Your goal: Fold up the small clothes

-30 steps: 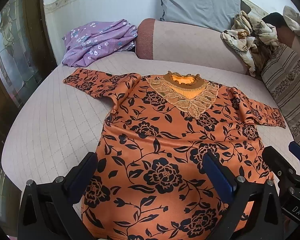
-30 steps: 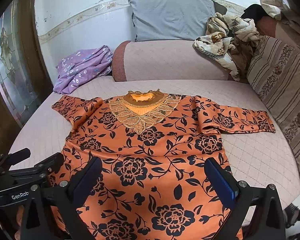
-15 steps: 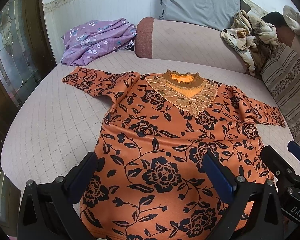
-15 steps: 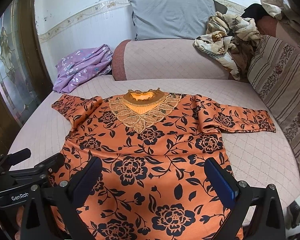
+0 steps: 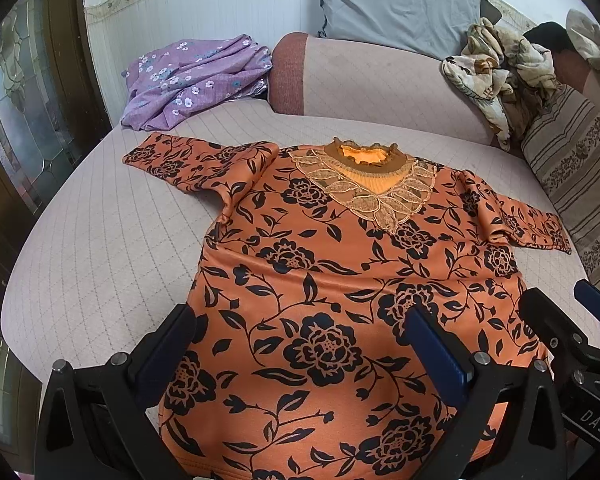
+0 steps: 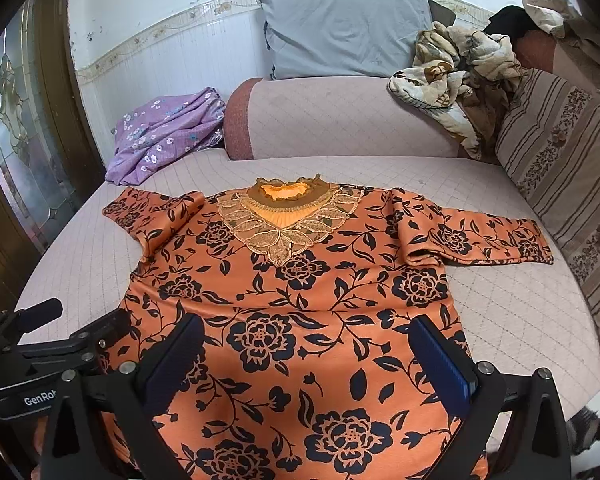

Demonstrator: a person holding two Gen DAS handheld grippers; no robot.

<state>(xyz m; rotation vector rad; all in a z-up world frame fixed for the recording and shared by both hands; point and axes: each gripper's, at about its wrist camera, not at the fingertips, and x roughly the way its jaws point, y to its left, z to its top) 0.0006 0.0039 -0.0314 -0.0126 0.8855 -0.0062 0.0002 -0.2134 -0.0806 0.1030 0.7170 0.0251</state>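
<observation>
While the orange floral top (image 6: 292, 300) lies flat, sleeves spread, on the quilted bed (image 6: 520, 320) below the grey pillow (image 6: 340, 32), left gripper (image 5: 300, 340) and right gripper (image 6: 304, 344) hover wide open, empty, over its hem. Folding hasn't started (my read). Next call: pinch a sleeve or side edge and carry it across.

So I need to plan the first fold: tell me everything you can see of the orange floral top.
The orange floral top lies face up, spread flat on the quilted bed, neck away from the cameras. It looks like smooth, slightly shiny fabric printed with black roses and vines, with a frilled neck and a tan lace leaf-shaped yoke. Both sleeves point outward, bunched at the shoulders. A crease crosses the chest. Nothing grips it; both grippers are above the hem end, open.
</observation>
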